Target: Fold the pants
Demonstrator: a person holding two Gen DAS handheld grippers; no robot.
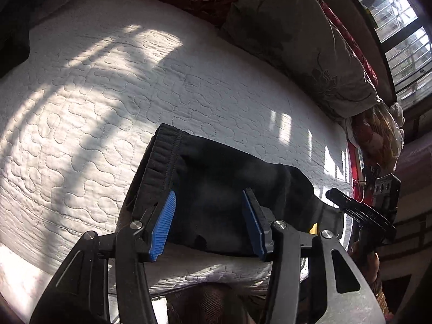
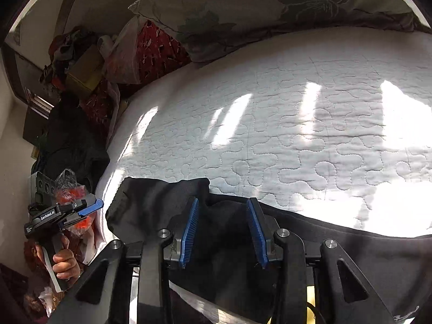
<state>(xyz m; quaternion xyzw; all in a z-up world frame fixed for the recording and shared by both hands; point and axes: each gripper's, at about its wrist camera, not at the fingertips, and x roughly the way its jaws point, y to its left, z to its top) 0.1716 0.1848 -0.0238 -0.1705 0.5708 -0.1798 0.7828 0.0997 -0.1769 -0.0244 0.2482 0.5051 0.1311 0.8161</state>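
Pants [image 1: 224, 189], black, lie bunched and partly folded on the near edge of the bed [image 1: 108, 94], on its white quilted cover. Ribbed elastic waistband [image 1: 159, 162] sits at the left end of the bundle in the left wrist view, turned up slightly. In the right wrist view the dark fabric [image 2: 162, 202] runs along the bed's near edge and out toward the right of the frame.

Left gripper [image 1: 208, 226]: blue-padded fingers [image 1: 163, 229] stand apart, over the pants; no cloth pinched between the pads, fabric seen below and behind them. Same gripper shows in the right wrist view [image 2: 91, 209] at far left, off the bed edge, held by a hand [image 2: 64, 264] on its handle.

Right gripper [image 2: 222, 232]: fingers [image 2: 190, 232] also parted, hovering over the dark fabric, pads not pressing on it. In the left wrist view this gripper [image 1: 332, 194] appears at the right edge of the pants; whether its tip touches the cloth cannot be told.

Floral pillow [image 1: 302, 43] lies at the far side of the bed, red patterned bedding [image 2: 154, 51] next to it. Barred window [image 1: 399, 27] upper right in the left view. Sun patches fall across the cover. Clutter of bags and a box [image 2: 86, 73] sits beside the bed at the left of the right wrist view.
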